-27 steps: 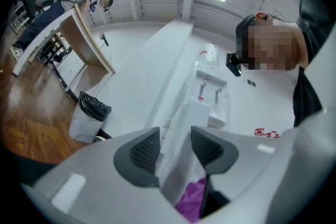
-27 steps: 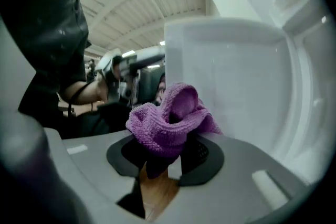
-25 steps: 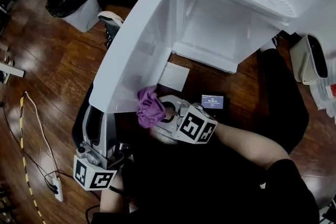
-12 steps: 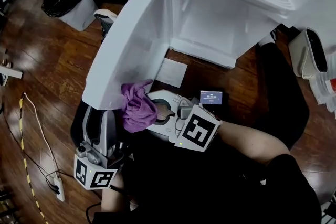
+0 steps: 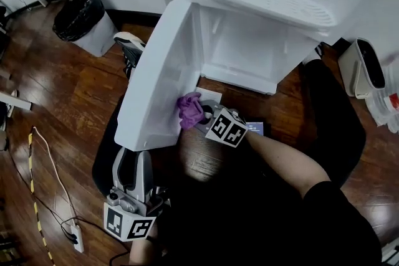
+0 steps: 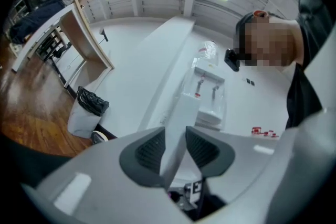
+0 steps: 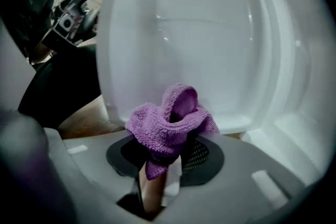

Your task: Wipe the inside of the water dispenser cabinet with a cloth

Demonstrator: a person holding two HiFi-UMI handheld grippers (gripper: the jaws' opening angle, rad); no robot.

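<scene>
Purple knitted cloth (image 5: 190, 110), pinched in the right gripper (image 5: 199, 116), sits against the open white plastic cabinet door (image 5: 156, 65), at seven o'clock from the white cabinet cavity (image 5: 246, 40). The left gripper (image 5: 133, 156) is clenched on that door's edge. Wiping looks barely begun, and the cavity itself is still to do.

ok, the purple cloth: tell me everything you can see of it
The purple cloth is a small microfibre-looking rag, bunched into a loose wad, one fold looping up, a corner hanging down. The right gripper is shut on its lower part; most of it sticks out past the jaws. It is at the lower inner face of the open white cabinet door; contact with the door can't be confirmed.
</scene>
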